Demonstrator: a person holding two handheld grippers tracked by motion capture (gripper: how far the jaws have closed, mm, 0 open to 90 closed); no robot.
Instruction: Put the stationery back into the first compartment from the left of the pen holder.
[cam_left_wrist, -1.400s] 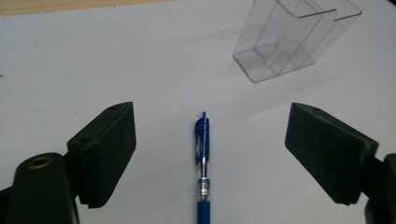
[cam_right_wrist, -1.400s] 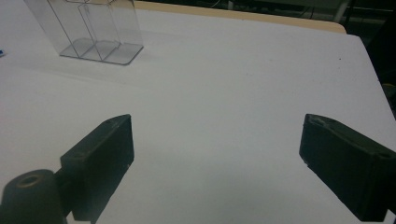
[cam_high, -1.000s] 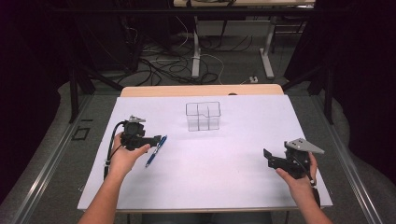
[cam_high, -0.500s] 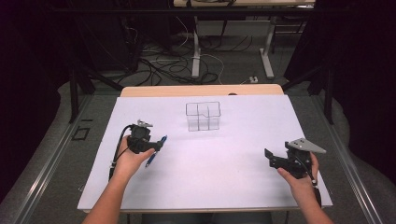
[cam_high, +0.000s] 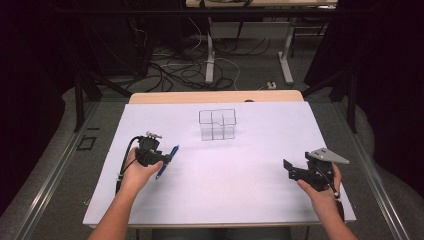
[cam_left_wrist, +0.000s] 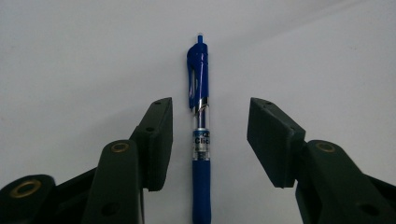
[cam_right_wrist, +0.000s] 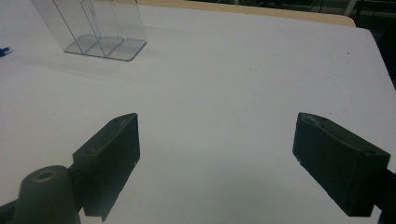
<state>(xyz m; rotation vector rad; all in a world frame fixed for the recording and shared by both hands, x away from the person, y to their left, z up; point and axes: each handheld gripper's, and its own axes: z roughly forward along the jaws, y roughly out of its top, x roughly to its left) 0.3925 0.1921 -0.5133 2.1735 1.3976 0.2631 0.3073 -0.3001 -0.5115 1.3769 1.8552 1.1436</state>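
The left gripper (cam_left_wrist: 208, 140) hangs over the white table surface (cam_left_wrist: 84, 56) with its jaws spread to either side of a blue click pen (cam_left_wrist: 201, 135), which lies lengthwise between them, apparently clear of both pads, clicker end pointing away from the camera.

One blue pen (cam_left_wrist: 200, 140) lies on the bench (cam_high: 240, 175). One clear plastic organiser (cam_high: 217, 124) stands farther back; how many compartments its dividers make cannot be counted surely. There are two grippers: the left gripper (cam_high: 159, 159) and the right gripper (cam_high: 291, 168), each held in one hand, so two hands, the left hand (cam_high: 136, 170) and the right hand (cam_high: 322, 192). Each gripper has two black fingers (cam_right_wrist: 112, 161), four in all. One white sheet (cam_high: 260, 150) covers the single bench. One grey three-cornered plate (cam_high: 327, 155) tops the right gripper.
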